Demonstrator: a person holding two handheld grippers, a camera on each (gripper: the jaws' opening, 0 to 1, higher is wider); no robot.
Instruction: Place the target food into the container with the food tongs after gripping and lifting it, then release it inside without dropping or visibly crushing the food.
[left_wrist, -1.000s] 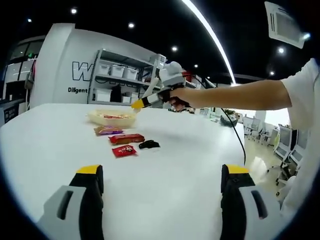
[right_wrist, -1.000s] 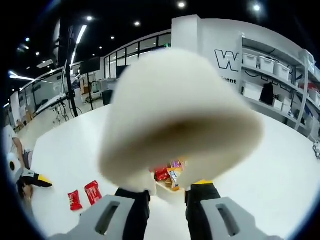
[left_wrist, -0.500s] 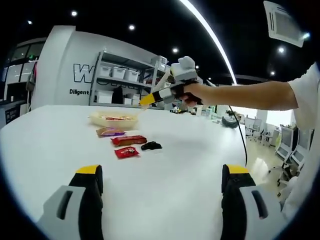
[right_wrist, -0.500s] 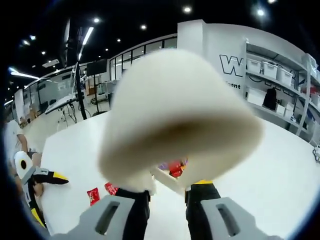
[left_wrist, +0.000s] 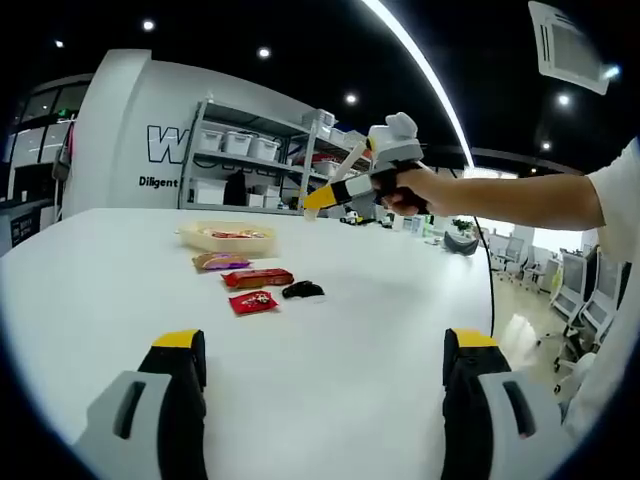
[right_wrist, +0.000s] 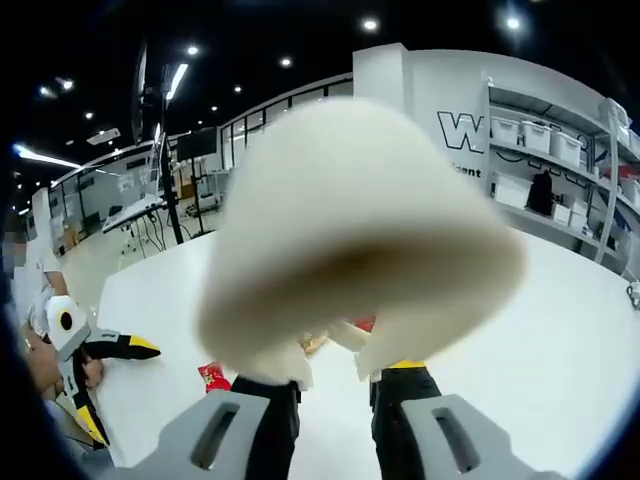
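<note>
White table (left_wrist: 350, 340); right gripper (right_wrist: 335, 372) clamps tongs (right_wrist: 350, 240).

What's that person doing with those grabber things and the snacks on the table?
A person holds a gripper in each hand over a white table. The right gripper is clamped on cream food tongs and is raised in the air, away from the shallow container, which has some red snacks in it. Three snack packets and a small black item lie on the table beside the container. The left gripper waits low over the table, jaws open and empty.
</note>
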